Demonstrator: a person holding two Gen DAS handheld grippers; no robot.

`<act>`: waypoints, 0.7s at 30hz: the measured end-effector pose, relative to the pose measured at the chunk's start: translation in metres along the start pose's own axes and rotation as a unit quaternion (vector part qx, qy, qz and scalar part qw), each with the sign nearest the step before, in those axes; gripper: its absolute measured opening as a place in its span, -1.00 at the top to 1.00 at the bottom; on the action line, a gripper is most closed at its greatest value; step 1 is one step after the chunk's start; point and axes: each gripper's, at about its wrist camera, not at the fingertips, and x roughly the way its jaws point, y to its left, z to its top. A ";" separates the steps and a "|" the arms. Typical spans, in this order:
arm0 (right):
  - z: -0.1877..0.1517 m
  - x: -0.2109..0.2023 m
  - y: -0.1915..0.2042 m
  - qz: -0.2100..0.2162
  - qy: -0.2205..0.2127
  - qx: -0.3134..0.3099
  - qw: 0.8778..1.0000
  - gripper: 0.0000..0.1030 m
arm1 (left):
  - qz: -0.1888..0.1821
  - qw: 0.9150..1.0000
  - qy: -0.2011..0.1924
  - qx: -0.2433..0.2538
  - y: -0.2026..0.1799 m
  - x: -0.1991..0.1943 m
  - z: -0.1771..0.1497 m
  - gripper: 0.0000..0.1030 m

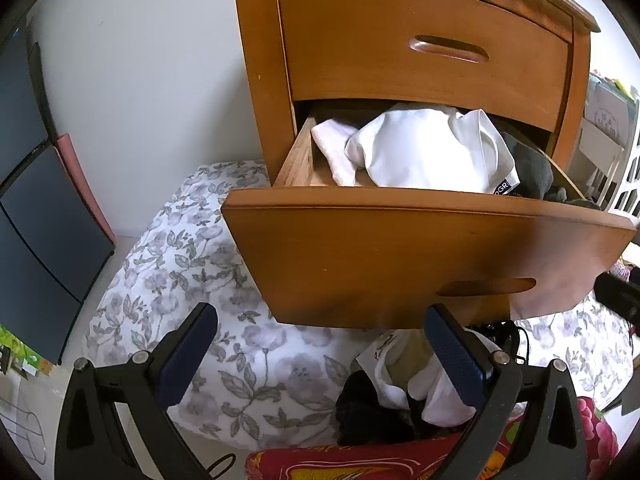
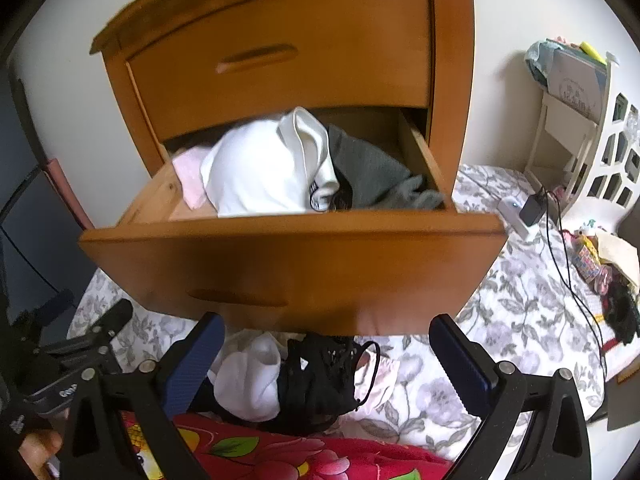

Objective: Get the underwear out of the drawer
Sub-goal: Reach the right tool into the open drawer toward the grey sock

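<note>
The lower drawer [image 1: 400, 248] [image 2: 280, 256] of a wooden nightstand stands pulled out. Inside lie a white garment [image 1: 432, 148] [image 2: 264, 168], a pale pink piece [image 2: 190, 182] at the left and grey fabric [image 1: 532, 168] [image 2: 372, 176] at the right. On the flowered bedding below the drawer front sits a pile of black lace underwear [image 2: 320, 380] [image 1: 372, 408] and white pieces [image 2: 252, 380] [image 1: 436, 392]. My left gripper [image 1: 320, 356] is open, its right finger over the white pieces. My right gripper [image 2: 328, 364] is open above the pile, holding nothing.
The nightstand's upper drawer [image 1: 424, 44] is shut. A red flowered blanket [image 2: 280, 452] lies nearest me. A charger and black cable [image 2: 536, 208] rest on the bedding at the right, beside a white lattice headboard [image 2: 612, 160]. A dark cabinet [image 1: 36, 208] stands at the left.
</note>
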 end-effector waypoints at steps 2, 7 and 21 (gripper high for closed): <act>0.004 -0.005 -0.001 0.003 -0.006 -0.001 1.000 -1.00 | -0.003 1.000 -0.001 -0.003 0.001 0.000 0.000 -0.99; 0.020 -0.017 -0.003 0.019 -0.016 -0.007 1.000 -1.00 | -0.010 1.000 -0.003 -0.010 0.004 -0.001 -0.001 -0.99; 0.112 -0.049 0.006 0.026 -0.046 -0.089 0.995 -0.95 | -0.025 0.999 -0.003 -0.024 0.008 0.000 -0.001 -0.99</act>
